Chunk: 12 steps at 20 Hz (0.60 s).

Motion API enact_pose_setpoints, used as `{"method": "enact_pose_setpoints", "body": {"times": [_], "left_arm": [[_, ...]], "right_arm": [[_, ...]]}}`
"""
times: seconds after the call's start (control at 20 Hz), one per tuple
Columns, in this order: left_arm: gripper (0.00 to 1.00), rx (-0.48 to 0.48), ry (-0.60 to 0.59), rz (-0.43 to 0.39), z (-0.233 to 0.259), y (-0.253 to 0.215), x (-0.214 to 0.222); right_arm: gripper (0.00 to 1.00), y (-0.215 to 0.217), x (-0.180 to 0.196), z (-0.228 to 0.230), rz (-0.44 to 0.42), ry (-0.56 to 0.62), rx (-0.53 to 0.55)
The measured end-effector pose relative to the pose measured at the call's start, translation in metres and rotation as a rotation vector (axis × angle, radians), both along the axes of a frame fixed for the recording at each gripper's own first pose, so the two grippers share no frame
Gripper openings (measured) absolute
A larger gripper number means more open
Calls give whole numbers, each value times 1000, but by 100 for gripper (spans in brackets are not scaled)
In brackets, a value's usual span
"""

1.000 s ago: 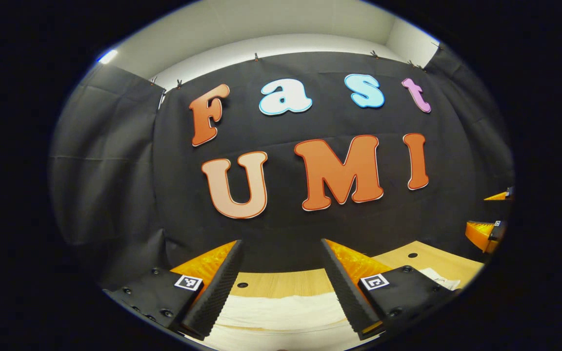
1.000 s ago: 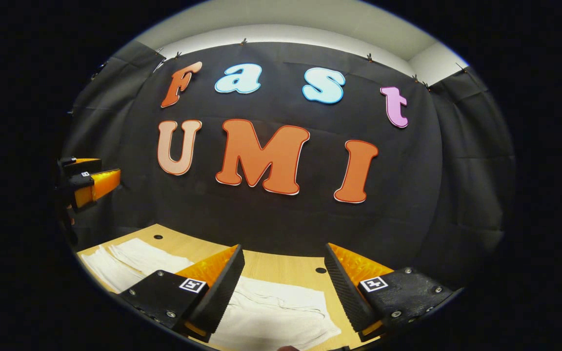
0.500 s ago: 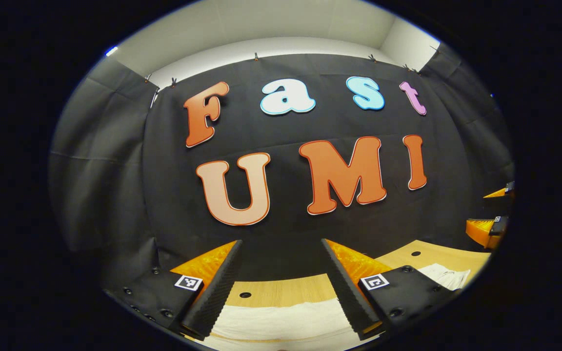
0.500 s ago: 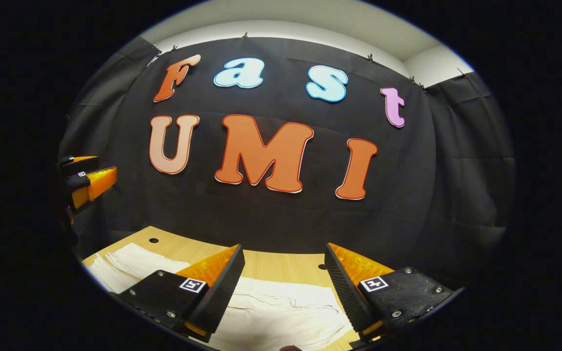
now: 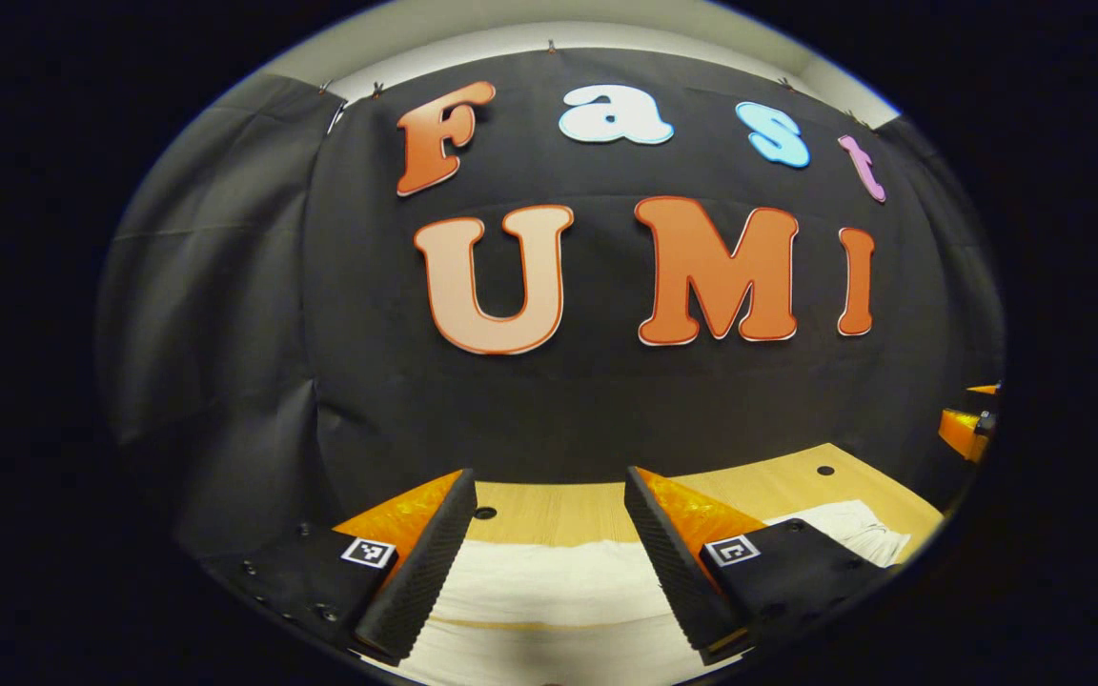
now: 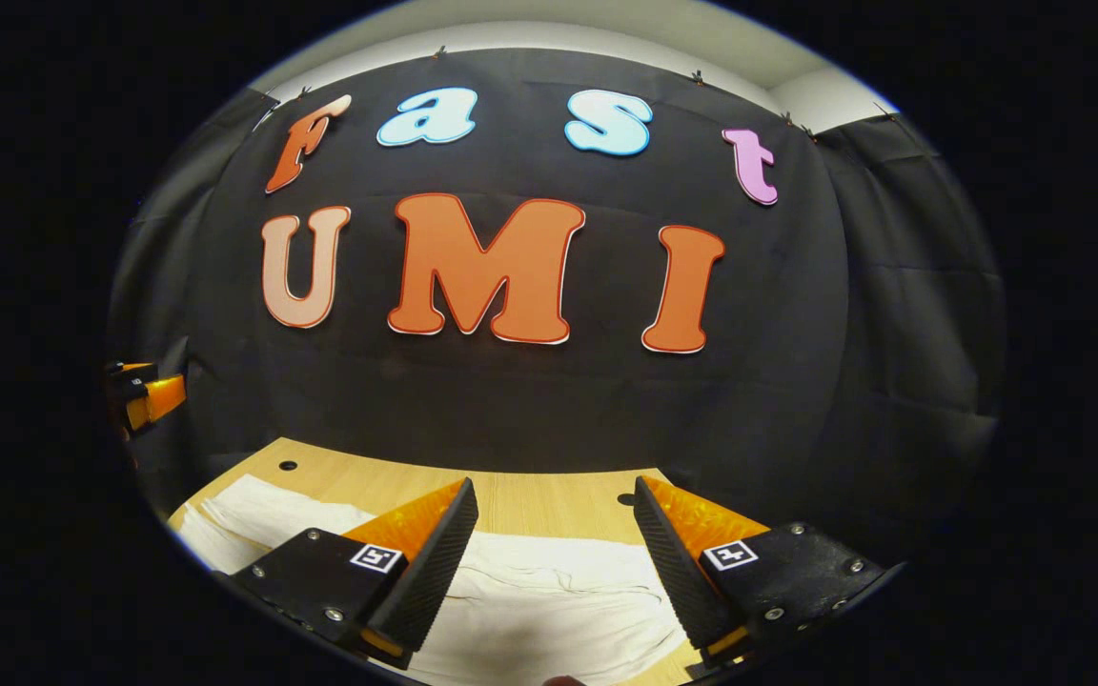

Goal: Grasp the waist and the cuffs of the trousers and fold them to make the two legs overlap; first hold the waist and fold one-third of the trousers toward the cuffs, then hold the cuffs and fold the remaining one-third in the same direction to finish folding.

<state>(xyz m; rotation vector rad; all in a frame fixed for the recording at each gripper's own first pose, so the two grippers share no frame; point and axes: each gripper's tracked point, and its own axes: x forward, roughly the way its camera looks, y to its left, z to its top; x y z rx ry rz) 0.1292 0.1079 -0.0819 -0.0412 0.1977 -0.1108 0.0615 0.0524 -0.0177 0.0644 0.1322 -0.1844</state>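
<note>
White trousers (image 6: pixel 549 610) lie flat on the table (image 5: pixel 549 510) — both tools (image 5: pixel 544 562) (image 6: pixel 549 572) spread, above.

I've tipped both grippers downward: more of the table (image 5: pixel 549 510) and the white trousers (image 6: pixel 549 610) now shows between my fingers, and in each view the other gripper (image 6: pixel 144 400) has slid lower at the edge.

Light wood table (image 5: pixel 559 510) w/ round holes (image 6: pixel 288 466), black cloth wall (image 6: pixel 530 400) behind.
</note>
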Motion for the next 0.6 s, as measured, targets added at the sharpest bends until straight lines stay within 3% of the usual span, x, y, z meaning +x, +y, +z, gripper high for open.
{"method": "enact_pose_setpoints", "body": {"times": [0.2,0.35,0.6], "left_arm": [[100,-146,168,40,-37,-3,2],[100,-169,306,93,-74,3,1],[100,-235,436,179,-115,23,-16]], "right_arm": [[99,-15,12,-35,45,109,74],[99,-34,13,-73,57,223,135],[99,-61,6,-123,64,362,241]]}}
